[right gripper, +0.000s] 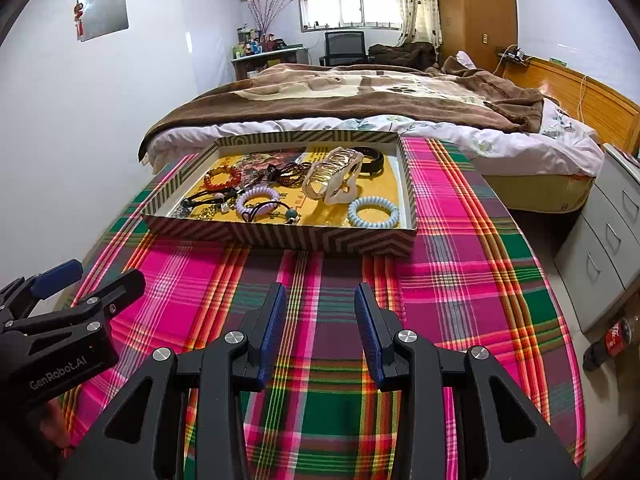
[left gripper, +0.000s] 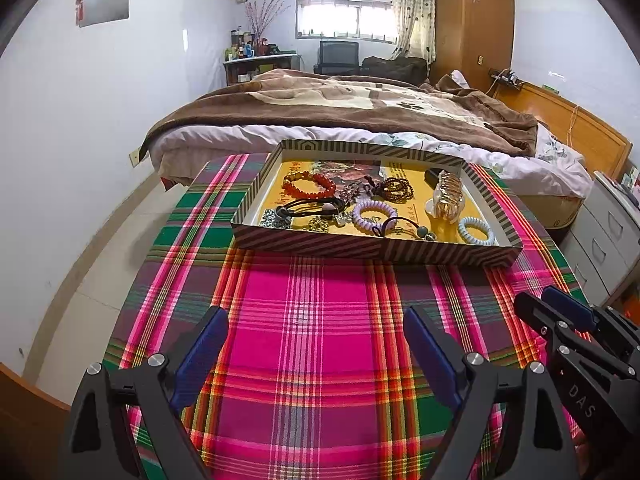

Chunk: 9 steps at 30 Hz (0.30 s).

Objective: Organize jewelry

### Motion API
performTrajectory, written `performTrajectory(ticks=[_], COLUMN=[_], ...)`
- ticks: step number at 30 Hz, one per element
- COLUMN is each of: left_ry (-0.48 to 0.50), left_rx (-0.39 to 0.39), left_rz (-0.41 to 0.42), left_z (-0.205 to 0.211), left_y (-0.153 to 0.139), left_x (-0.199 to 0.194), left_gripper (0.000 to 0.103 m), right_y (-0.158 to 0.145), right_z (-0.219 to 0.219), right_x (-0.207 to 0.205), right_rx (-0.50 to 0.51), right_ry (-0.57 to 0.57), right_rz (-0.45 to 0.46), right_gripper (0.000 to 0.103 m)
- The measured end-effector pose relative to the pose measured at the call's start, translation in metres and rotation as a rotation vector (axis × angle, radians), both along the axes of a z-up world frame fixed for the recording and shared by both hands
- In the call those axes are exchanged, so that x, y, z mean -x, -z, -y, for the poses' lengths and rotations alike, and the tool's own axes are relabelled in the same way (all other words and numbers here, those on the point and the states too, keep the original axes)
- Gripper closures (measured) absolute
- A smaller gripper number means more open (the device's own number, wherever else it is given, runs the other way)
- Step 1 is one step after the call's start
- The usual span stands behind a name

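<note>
A striped shallow box stands on the plaid cloth near the bed. Inside lie a red bead bracelet, a purple coil band, a pale blue coil band, a brown bead bracelet, black hair ties and a cream hair claw. My left gripper hovers wide open over the cloth, well short of the box. My right gripper is half open beside it, nothing between its fingers.
The plaid cloth covers a round table. Behind it is a bed with a brown blanket. White drawers stand at the right, with a dark cola bottle on the floor. The right gripper shows in the left view.
</note>
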<state>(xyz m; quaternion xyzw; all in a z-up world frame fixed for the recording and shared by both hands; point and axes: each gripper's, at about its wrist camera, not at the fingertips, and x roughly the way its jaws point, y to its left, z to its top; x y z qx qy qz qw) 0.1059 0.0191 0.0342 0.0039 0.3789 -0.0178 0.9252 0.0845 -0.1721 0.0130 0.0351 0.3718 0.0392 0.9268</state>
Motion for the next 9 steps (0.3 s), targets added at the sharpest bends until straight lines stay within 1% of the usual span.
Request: performTrajectory(ticks=[9], left_ry=[-0.006], left_rx=[0.003], left_rz=[0.003], left_z=[-0.0024], left_y=[0.0007], left_x=[0.0005], left_gripper=[0.014], right_y=[0.0009], right_z=[-0.0014], right_x=[0.0003], right_rx=[-0.002], right_ry=[0.0], right_rz=[-0.004], right_gripper=[0.066])
